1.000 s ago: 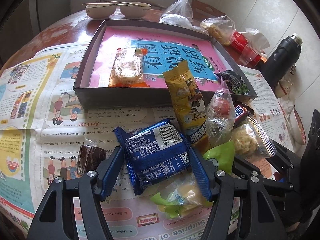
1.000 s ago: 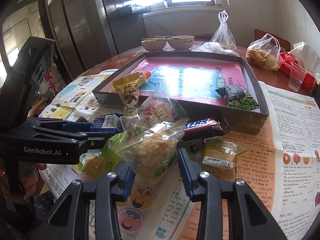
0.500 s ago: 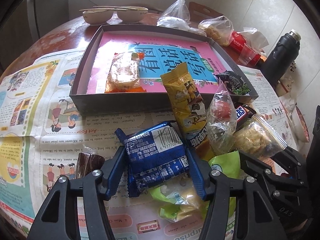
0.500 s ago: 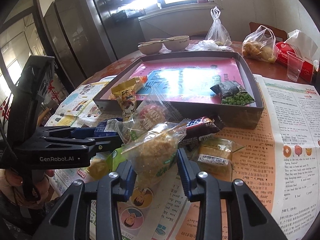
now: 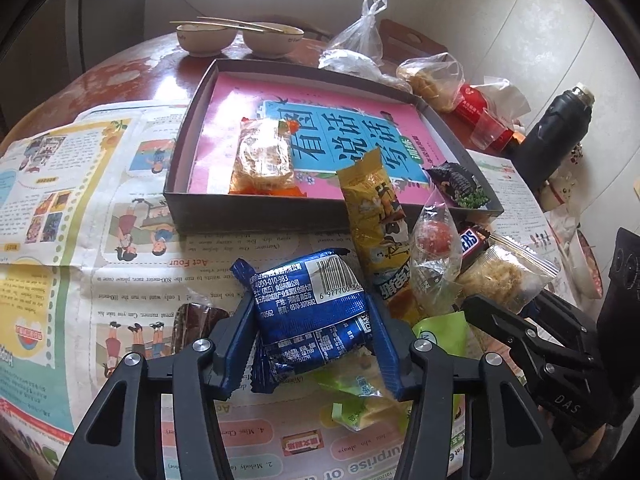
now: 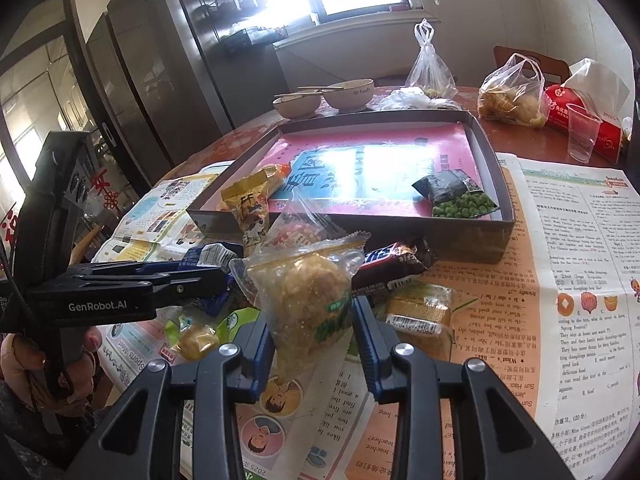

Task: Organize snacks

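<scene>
Left tool: my jaws have just been closing on the blue pack; both pads now press its sides, so I hold it low over the newspaper.
Right tool: I grip the clear floss-bun bag, pads tight on its lower half, bag upright between them.
Near pile: a green wrapper lies under my left tool; a brown bar sits just left of that tool's left finger.
Beside right tool: a gold biscuit pack lies just right of my right finger, a Snickers bar behind it.
Middle: a yellow pack leans on the box's front wall; a clear bag with a red sweet stands beside it.
Box: on the tabletop past the pile, a pink book as its floor; an orange cake pack lies front left, a pea pack front right.
Far: two bowls with chopsticks, plastic bags, a clear cup, a black flask.
Person: a hand holds the left tool's grip.
</scene>
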